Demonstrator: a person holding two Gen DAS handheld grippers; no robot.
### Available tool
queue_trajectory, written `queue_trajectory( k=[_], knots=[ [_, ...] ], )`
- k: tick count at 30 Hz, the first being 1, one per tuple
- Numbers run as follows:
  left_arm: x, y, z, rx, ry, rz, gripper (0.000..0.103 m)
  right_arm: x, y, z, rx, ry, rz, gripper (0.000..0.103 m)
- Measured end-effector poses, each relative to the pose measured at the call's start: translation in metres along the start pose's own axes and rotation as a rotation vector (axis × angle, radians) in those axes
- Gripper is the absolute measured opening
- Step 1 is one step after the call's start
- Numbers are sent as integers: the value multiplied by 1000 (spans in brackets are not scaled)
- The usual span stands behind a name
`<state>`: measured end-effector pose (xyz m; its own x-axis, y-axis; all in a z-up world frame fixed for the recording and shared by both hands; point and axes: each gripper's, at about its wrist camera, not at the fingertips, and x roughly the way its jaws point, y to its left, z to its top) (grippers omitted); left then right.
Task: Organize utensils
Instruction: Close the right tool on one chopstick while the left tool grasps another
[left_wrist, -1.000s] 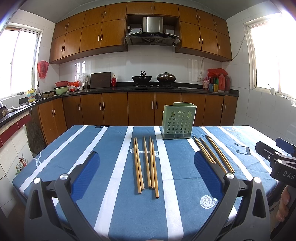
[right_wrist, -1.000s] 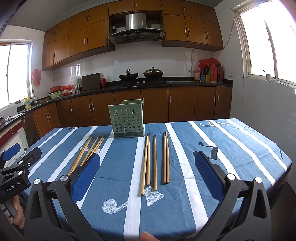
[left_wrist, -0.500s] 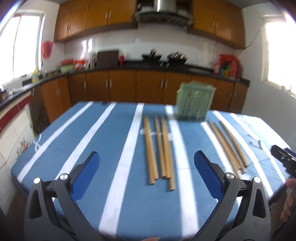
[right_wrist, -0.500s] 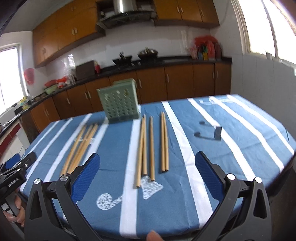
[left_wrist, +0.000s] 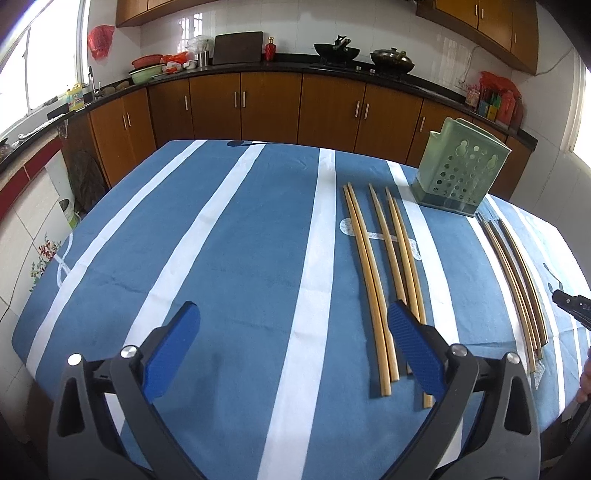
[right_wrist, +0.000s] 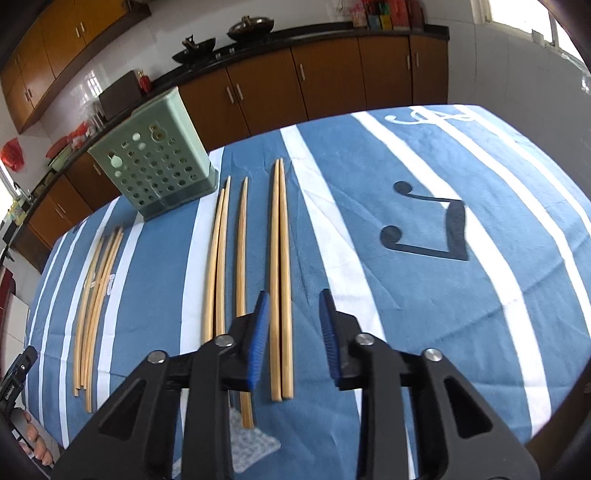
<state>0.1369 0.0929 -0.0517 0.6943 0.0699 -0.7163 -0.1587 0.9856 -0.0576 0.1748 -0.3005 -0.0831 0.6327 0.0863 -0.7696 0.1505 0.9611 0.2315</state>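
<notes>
Closing right gripper (right_wrist: 293, 334) around a chopstick pair (right_wrist: 280, 280), pads not yet touching; left gripper (left_wrist: 291, 350) narrowing slightly, wide and empty above the tablecloth (left_wrist: 221, 240).

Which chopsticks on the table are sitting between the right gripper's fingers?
The touching pair of chopsticks, rightmost of all in the right wrist view. The closing right gripper straddles only them, not yet pinching; the rest lie further left, toward the green holder.

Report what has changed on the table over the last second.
Both tools dipped toward the striped tablecloth. The right tool is closing around the rightmost pair of bamboo chopsticks, not yet gripping. The left tool stays wide. Chopsticks and the green perforated holder are unmoved.
</notes>
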Motion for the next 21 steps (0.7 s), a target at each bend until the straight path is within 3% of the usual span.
queue_trajectory(
  k=[4,8,13,18,21],
  knots=[
    [11,-1,5,6,35,-16,78,15,5,0,-28,35,-7,21],
    [21,-2,5,5,62,-30,73,20,5,-1,-54,38,-15,17],
    [32,-7,5,10,96,-65,58,22,-1,4,-45,40,-5,12],
    [39,-15,7,25,115,-97,54,25,-3,4,-31,54,37,12],
    [44,-21,9,41,125,-108,51,26,2,2,-73,40,15,13]
  ],
)
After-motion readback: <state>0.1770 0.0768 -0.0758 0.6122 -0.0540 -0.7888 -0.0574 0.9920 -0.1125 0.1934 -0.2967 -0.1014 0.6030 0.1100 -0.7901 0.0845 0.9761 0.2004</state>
